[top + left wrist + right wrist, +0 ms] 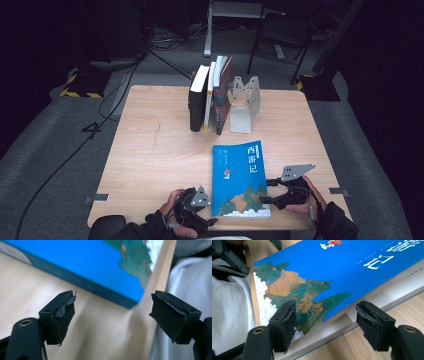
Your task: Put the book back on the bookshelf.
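A blue book (240,177) with white characters and a mountain picture on its cover lies flat near the table's front edge. My left gripper (212,219) sits just left of its near corner, close to the table edge. In the left gripper view its jaws (112,315) stand open over bare wood, with the book's dark spine (75,277) ahead of them. My right gripper (266,192) is at the book's right side. Its open jaws (327,326) straddle the page edge of the book (324,277) without pressing on it.
At the back of the wooden table (160,150) several books (210,95) stand upright against a metal bookend (245,102). A chair (282,30) and cables (115,90) are on the floor beyond. A white garment (229,315) shows past the table's front edge.
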Available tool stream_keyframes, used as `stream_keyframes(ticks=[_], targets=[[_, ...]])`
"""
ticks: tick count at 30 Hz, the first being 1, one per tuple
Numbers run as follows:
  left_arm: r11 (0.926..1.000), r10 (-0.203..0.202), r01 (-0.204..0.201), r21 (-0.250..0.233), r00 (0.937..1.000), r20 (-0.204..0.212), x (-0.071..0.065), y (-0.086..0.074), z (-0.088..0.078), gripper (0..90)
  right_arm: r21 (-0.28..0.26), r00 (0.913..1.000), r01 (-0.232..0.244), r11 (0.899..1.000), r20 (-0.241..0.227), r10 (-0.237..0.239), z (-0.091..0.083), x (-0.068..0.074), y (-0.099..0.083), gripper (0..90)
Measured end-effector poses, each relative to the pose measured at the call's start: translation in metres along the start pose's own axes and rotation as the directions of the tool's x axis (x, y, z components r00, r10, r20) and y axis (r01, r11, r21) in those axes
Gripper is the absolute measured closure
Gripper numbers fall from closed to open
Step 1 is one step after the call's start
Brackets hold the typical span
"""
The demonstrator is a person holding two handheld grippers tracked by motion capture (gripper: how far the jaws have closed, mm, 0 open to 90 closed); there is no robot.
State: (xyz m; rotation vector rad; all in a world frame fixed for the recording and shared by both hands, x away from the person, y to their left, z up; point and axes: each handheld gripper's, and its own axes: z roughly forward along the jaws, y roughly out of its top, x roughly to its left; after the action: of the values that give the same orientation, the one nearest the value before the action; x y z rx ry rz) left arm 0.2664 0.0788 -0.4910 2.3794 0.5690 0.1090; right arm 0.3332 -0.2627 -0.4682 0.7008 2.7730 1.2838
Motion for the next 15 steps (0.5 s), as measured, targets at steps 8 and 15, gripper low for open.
stream_keyframes(ticks=[8, 15], targets=[[0.9997, -0.024, 0.024, -0.001, 0.9997, -0.011, 0.011, 0.001, 0.007, 15.4, -0.007, 1.0, 0.005, 1.0, -0.004, -0.005, 0.002, 0.0, 0.002, 32.7], [0.9997, -0.012, 0.012, 0.023, 0.9999, -0.009, 0.028, -0.001, 0.001, 16.1, -0.019, 0.9999, 0.0, 1.0, -0.01, 0.0, 0.004, 0.002, 0.003, 32.5]])
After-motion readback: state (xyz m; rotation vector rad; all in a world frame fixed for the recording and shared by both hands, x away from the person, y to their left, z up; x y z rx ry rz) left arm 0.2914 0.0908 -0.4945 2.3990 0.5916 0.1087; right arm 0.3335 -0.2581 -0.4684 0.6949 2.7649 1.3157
